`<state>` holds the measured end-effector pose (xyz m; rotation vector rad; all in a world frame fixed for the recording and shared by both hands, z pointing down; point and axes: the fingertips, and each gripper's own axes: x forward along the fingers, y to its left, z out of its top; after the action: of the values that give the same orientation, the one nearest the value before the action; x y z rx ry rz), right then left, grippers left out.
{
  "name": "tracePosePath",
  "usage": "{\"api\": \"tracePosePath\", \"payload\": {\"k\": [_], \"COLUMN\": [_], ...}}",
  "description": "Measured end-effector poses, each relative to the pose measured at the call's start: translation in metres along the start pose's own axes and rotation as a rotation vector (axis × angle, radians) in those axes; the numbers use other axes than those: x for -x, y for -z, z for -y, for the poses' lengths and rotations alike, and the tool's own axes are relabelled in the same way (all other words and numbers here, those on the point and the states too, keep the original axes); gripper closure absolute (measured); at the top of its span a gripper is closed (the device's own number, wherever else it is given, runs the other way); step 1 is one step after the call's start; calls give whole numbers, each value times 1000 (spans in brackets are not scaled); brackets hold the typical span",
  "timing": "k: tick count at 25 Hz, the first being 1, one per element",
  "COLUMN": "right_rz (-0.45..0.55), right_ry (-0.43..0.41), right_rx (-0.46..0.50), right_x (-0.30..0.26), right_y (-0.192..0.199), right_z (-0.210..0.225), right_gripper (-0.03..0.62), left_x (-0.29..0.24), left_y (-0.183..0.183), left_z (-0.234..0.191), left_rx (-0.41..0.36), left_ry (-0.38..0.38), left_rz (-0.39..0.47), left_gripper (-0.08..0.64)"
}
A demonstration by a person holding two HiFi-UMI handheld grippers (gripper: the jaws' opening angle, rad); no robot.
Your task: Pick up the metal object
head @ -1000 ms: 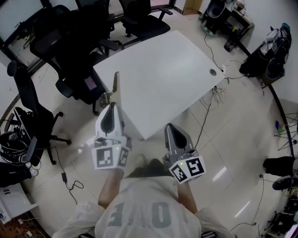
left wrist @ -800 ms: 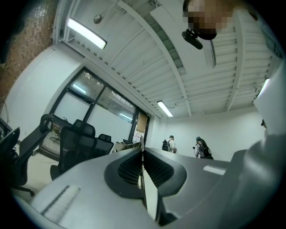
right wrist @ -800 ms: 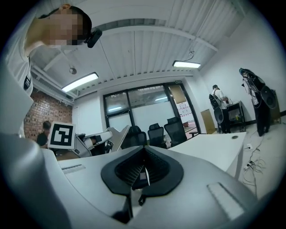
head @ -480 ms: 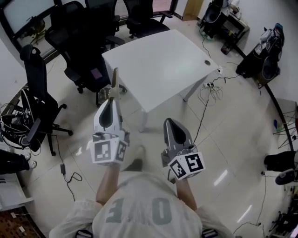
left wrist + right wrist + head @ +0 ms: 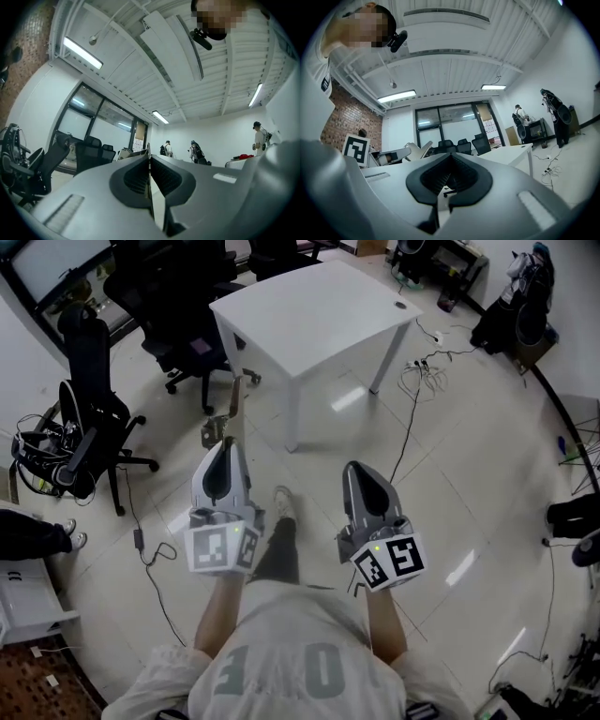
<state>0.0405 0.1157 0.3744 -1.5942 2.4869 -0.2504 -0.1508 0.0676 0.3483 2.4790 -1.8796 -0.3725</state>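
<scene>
Metal object, a thin flat grey-brown strip, juts toward 12 o'clock from the left gripper, whose jaws are clamped on it; right gripper, at its 3 o'clock, has jaws pressed together, empty; square white table stands at 12 o'clock.

The head view is bright and even, lit from overhead. The glossy floor throws back white glare patches, and the table top is close to washed out. Shadows are faint and soft. Straight lines bow toward the edges. Both gripper views sit in a dark round vignette with heavy fisheye bending. There the strip lights burn white and the near foreground is soft.
</scene>
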Motion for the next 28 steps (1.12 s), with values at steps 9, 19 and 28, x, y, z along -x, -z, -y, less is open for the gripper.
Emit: {"api": "tracePosePath", "payload": {"k": [9,19,28], "right_rz": [-13,11,10], "right_ry": [32,44,60], "right_rx": [-74,-97,-59], "right_x": [55,72,81], "right_y": [-1,0,-12], "right_z": [-68,-107,-104], "right_gripper": [581,581,581], "left_x": [99,136,138], "left_y": [-40,-63,-65], "left_z": [-3,-11,-8], "left_rx": [38,17,17], "left_ry": [5,20,19], "left_rz": [-14,17,17], "left_gripper": [558,558,558]}}
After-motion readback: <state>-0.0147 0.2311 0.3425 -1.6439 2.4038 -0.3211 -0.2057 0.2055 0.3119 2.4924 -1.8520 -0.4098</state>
